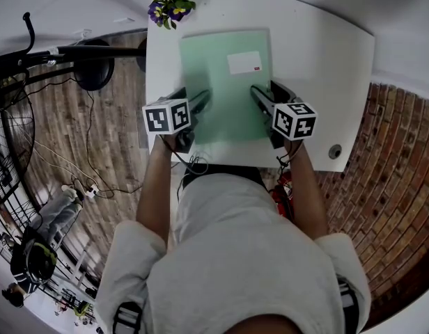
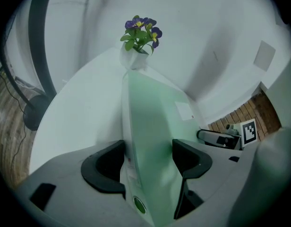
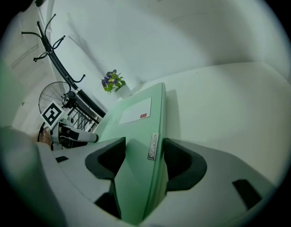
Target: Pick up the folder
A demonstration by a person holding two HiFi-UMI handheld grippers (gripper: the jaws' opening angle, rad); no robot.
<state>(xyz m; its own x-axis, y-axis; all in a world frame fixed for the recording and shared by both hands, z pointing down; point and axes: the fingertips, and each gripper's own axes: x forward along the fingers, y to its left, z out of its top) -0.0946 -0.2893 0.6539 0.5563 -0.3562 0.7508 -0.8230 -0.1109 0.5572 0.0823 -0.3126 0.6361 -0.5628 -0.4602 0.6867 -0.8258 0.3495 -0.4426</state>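
A pale green folder (image 1: 225, 82) with a white label lies on the white table (image 1: 319, 54), its near edge close to the table's front. My left gripper (image 1: 199, 103) stands at the folder's left edge and my right gripper (image 1: 262, 97) at its right edge. In the left gripper view the folder (image 2: 150, 126) runs edge-on between the wide-spread jaws of the left gripper (image 2: 148, 160). The right gripper view shows the folder's spine (image 3: 152, 145) between the jaws of the right gripper (image 3: 144, 157). The pads stand close beside the folder's faces; I see no clear press.
A small pot of purple flowers (image 1: 171, 5) stands at the table's far left corner, just beyond the folder. A cable hole (image 1: 333, 151) sits near the front right corner. A black stand (image 1: 89, 54) and a fan (image 3: 53, 98) are on the wooden floor at left.
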